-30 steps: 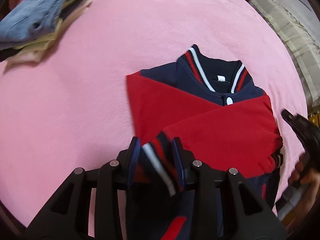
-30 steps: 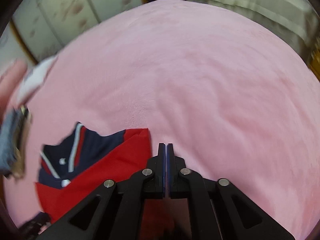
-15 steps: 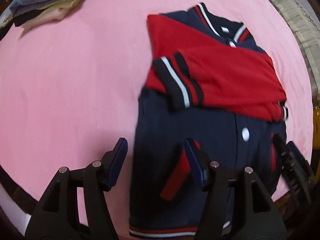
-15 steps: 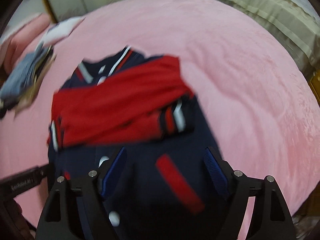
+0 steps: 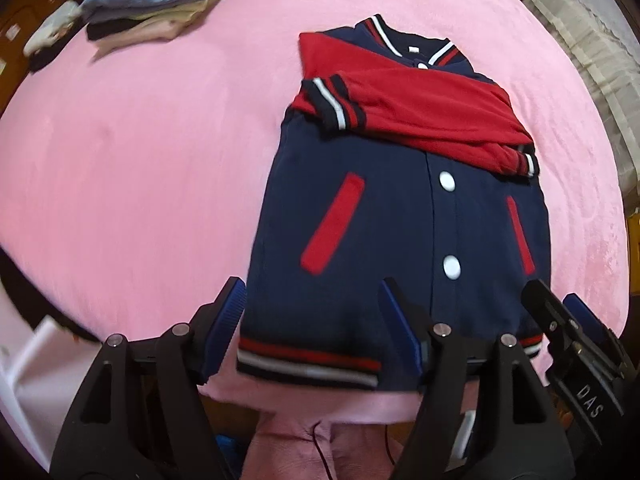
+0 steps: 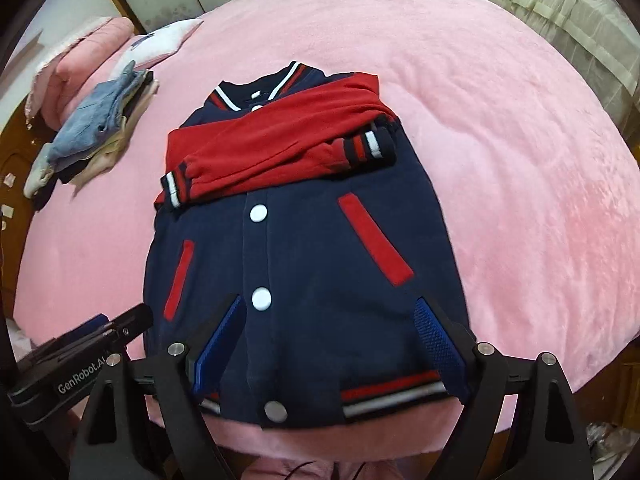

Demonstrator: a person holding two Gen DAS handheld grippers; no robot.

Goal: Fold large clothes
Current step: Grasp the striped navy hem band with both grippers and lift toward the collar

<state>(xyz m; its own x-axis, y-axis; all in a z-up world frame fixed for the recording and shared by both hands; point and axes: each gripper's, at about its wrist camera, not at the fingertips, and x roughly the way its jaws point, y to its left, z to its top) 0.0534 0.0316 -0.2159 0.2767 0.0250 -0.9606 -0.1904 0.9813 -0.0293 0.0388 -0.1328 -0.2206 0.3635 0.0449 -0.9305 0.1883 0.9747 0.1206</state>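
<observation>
A navy varsity jacket [image 5: 384, 216] with red sleeves lies face up on a pink bed cover [image 5: 140, 152], its striped hem [image 5: 308, 364] at the near edge of the bed and its collar [image 5: 412, 40] pointing toward the far side. Both red sleeves [image 6: 280, 140] are folded across the chest, their striped cuffs [image 6: 368, 146] resting at opposite sides of the body. Two white snap buttons [image 6: 259, 213] show along the closed front, flanked by slanted red pocket welts [image 6: 374, 232].

The left gripper [image 5: 312, 328] hangs over the hem's left corner with its blue-padded jaws spread wide, holding nothing. The right gripper [image 6: 328, 340] sits over the hem's right half, jaws likewise wide apart and empty; whether either set of pads actually touches the fabric cannot be told. Each gripper appears at the edge of the other's view.

A stack of folded clothes [image 6: 96, 132], denim on top, rests near the far left corner of the bed, well apart from the jacket. A pink pillow [image 6: 84, 56] and a white one [image 6: 160, 42] lie beyond it.
</observation>
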